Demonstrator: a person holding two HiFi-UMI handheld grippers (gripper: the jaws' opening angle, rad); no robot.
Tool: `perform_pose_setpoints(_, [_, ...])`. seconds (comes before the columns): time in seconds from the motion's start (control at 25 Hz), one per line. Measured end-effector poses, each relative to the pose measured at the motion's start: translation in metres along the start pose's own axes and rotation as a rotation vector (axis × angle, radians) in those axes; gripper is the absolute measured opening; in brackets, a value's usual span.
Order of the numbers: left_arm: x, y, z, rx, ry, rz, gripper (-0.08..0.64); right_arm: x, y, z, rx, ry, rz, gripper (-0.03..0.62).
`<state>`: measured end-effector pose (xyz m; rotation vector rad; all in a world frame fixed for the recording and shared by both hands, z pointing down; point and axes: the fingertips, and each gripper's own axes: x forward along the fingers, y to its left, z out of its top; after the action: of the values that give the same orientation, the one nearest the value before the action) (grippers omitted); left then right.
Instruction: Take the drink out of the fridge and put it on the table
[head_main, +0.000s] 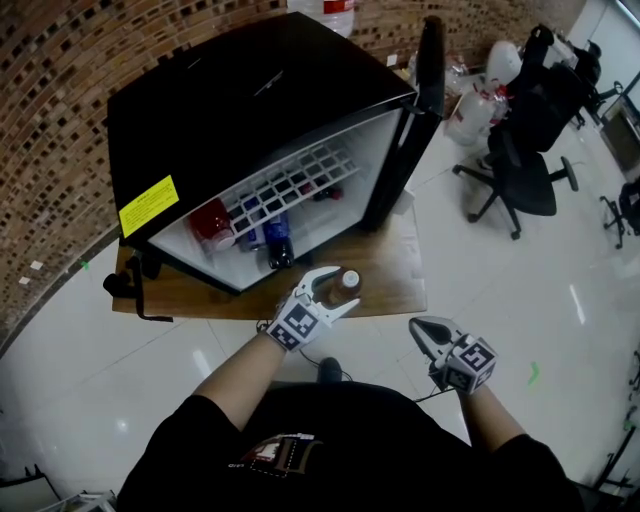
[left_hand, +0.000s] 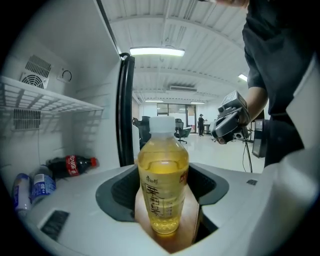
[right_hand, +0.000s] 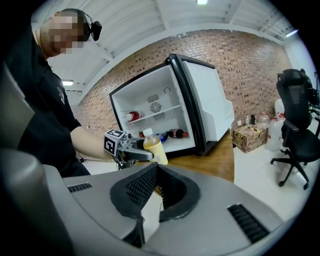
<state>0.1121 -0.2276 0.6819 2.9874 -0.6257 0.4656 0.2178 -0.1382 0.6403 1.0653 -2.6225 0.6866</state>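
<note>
a: where is the drink?

b: the clear plastic bottle of yellow tea with a white cap (left_hand: 162, 180) stands upright on the brown wooden desk (head_main: 390, 285). it is outside the black mini fridge (head_main: 250, 90), just on the near side of its open front and close to the desk's near edge.

a: and the left claw?

b: the left claw (head_main: 343, 288) is released. its jaws stand wide, one on each side of the bottle, and neither pad looks pressed against it. the bottle's base rests on the wood.

a: the right one?

b: the right claw (head_main: 422, 330) is clenched on nothing, tips together. it hangs over the pale floor, near and to the right of the desk, well apart from the bottle.

a: what about the fridge?

b: its black door (head_main: 428, 90) stands open on the right. inside, a dark cola bottle with a red label (left_hand: 72, 164) lies on its side on the fridge floor, under a white wire shelf (left_hand: 50, 99). two blue-labelled bottles (left_hand: 42, 185) lie left of it.
</note>
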Motion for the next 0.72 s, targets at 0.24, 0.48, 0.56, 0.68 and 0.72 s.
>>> perform_pose_setpoints(0.24, [-0.004,-0.002,-0.001,-0.057,0.05,-0.014,0.333,0.003,-0.001,0.013,-0.001,-0.025,0.0,0.011])
perform_pose_setpoints(0.48, [-0.089,-0.012,0.015,-0.192,-0.017,-0.011,0.303,0.012,0.01,0.035,-0.021,-0.074,-0.004,0.011])
perform_pose_setpoints(0.56, [-0.134,-0.012,0.016,-0.263,-0.059,-0.016,0.214,0.02,0.026,0.046,-0.027,-0.102,0.01,0.011])
perform_pose_setpoints(0.68, [-0.209,0.002,0.011,-0.341,-0.118,0.065,0.087,0.038,0.06,0.054,-0.038,-0.122,0.044,0.011])
perform_pose_setpoints(0.72, [-0.234,0.01,0.01,-0.355,-0.138,0.113,0.028,0.045,0.074,0.056,-0.033,-0.126,0.058,0.011])
